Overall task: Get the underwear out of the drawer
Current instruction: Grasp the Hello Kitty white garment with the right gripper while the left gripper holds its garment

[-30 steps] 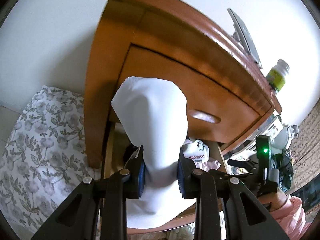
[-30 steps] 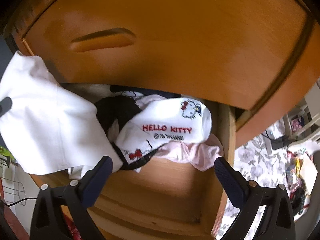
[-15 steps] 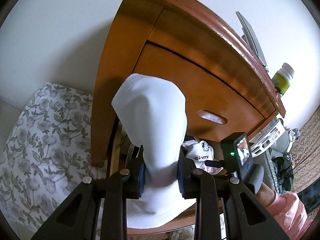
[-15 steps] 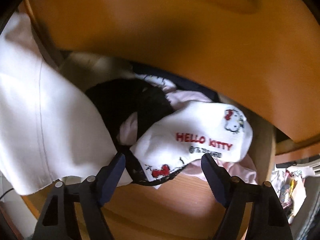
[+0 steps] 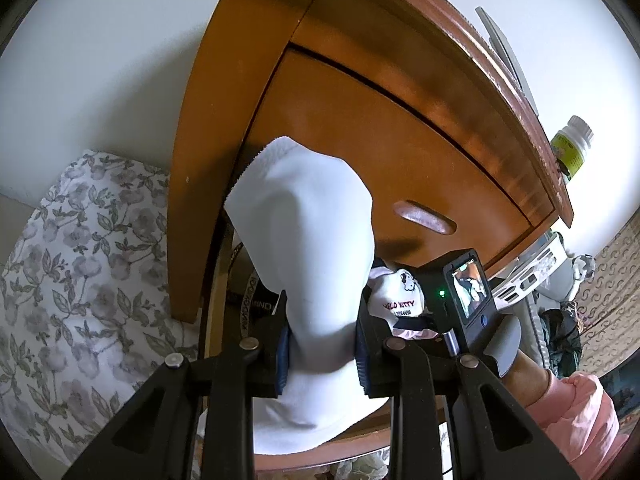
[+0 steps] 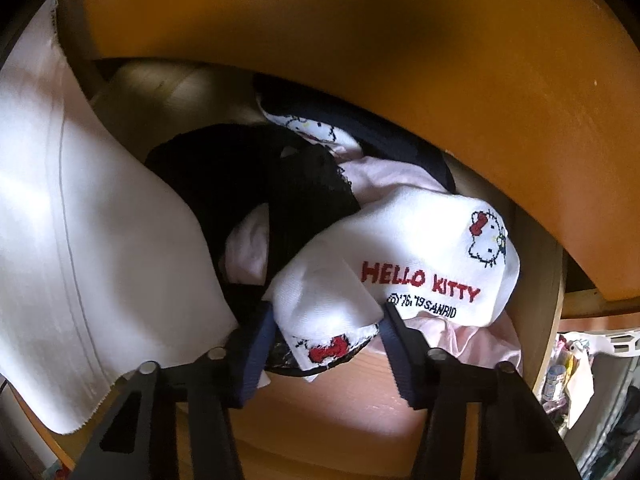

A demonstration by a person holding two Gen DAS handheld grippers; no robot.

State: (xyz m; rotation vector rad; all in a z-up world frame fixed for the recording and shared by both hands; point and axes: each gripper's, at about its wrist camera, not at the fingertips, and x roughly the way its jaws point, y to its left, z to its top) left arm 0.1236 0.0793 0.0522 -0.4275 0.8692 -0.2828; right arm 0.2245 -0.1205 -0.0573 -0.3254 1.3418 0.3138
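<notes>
My left gripper [image 5: 320, 344] is shut on a plain white piece of underwear [image 5: 312, 240], held up in front of the wooden nightstand; the same white cloth [image 6: 100, 240] hangs at the left of the right wrist view. Below it the open drawer [image 6: 360, 420] holds a white Hello Kitty underwear [image 6: 400, 264], a black lace piece [image 6: 260, 184] and a pale pink one [image 6: 480, 344]. My right gripper [image 6: 326, 344] reaches into the drawer, its blue pads pressed against both sides of the Hello Kitty piece's lower edge.
The closed upper drawer front [image 5: 380, 160] with its recessed handle [image 5: 424, 220] overhangs the open drawer. A green-labelled bottle [image 5: 572, 148] stands on the nightstand top. Floral bedding [image 5: 80, 280] lies left; a pink sleeve [image 5: 572, 412] at lower right.
The right gripper moved forward into the drawer and its jaws narrowed from wide apart onto the Hello Kitty piece. The left gripper kept hold of the white underwear and drifted slightly left.
</notes>
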